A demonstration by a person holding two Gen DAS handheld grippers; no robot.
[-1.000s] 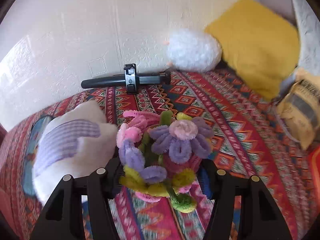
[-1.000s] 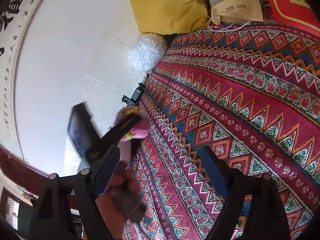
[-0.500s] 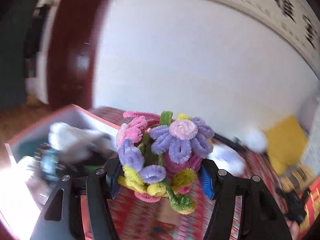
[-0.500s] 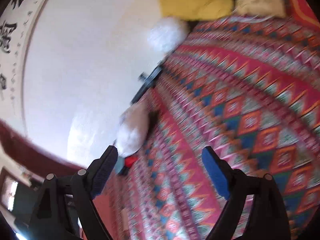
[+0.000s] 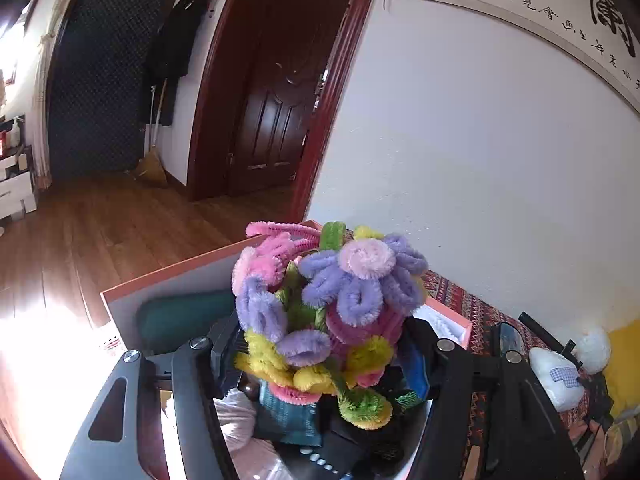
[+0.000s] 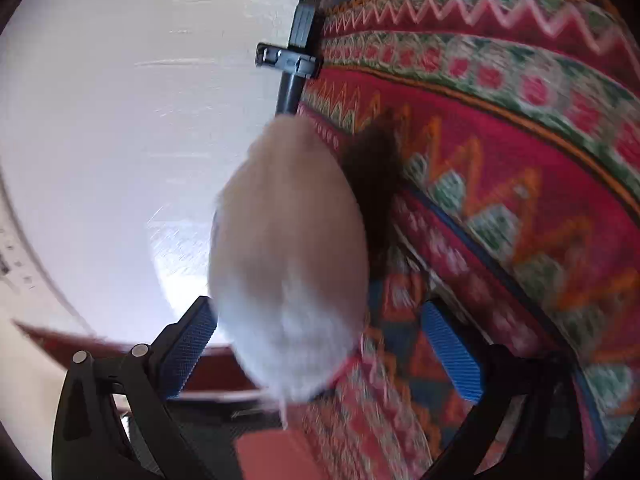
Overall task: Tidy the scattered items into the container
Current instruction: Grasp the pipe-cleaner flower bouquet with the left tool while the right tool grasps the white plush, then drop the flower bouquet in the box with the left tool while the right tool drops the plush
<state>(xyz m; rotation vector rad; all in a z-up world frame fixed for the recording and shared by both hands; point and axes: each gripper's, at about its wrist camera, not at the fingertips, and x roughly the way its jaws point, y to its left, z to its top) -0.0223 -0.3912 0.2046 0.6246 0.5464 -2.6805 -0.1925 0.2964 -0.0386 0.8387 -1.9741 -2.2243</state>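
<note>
A: Left tongs (image 5: 324, 356) are clamping the bouquet (image 5: 332, 312), pads pressing both its flanks, blooms filling the centre of that view.

B: And right under it, the box (image 5: 168, 280) — its rim is running from nine o'clock up to twelve, with a dark cushion, a blue pouch and a remote already lying inside.

A: So the bouquet is hanging over the open box, and I'm judging a straight drop is all that's left there.

B: Over to the right tongs (image 6: 320, 344): jaws have just been opening, now standing wide, gripping nothing.

A: The plush (image 6: 288, 264) is sitting between them, blurred, its long axis running from six up towards twelve, along the fingers. Left pad looks just beside it; the right one is well clear.

B: Beyond it at twelve, a black handle (image 6: 298, 52) is lying against the wall, the blanket (image 6: 500, 160) spreading away to three.

A: The right is plainly the nearer one for the plush.
</note>
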